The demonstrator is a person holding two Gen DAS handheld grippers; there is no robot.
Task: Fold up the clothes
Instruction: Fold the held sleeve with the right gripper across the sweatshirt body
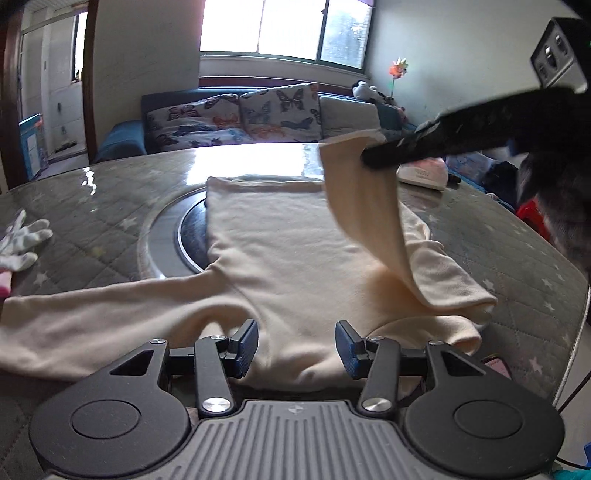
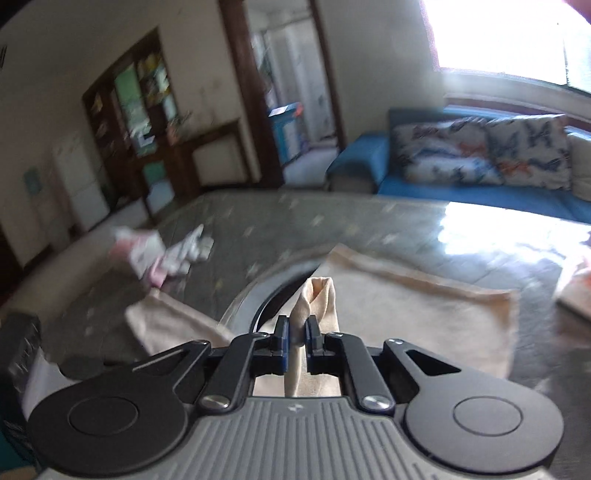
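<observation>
1. One cream long-sleeved garment [image 1: 280,251] lies spread on the bench [image 1: 110,206], its body over the round dark inset [image 1: 192,229] in the bench's middle and its collar end at the near edge.
2. It has two sleeves: one sleeve [image 1: 92,317] stretches flat toward the left edge, the other sleeve [image 1: 369,206] is lifted off the bench and hangs in a fold above the garment's right side.
3. Two tools are in view. The right tool [image 2: 299,332] is closed on the bunched cuff of the raised sleeve, the cloth pinched between its pads; in the left wrist view it reaches in from the upper right as a dark blurred bar [image 1: 424,140].
4. The left tool [image 1: 295,343] hovers low over the near edge above the collar end, angled downward, its jaws partly apart with blue pads [image 1: 247,343] on either side of the cloth, pressing on nothing.
5. At the left edge lie a white glove [image 1: 22,240] and a small pink item [image 1: 3,288]; the right wrist view shows them blurred.
6. A white and pink appliance [image 1: 421,173] sits at the far right edge behind the raised sleeve.
7. Beyond the far edge stands a blue sofa [image 1: 122,140] with two butterfly-print cushions [image 1: 280,110] under a bright window [image 1: 284,29].
</observation>
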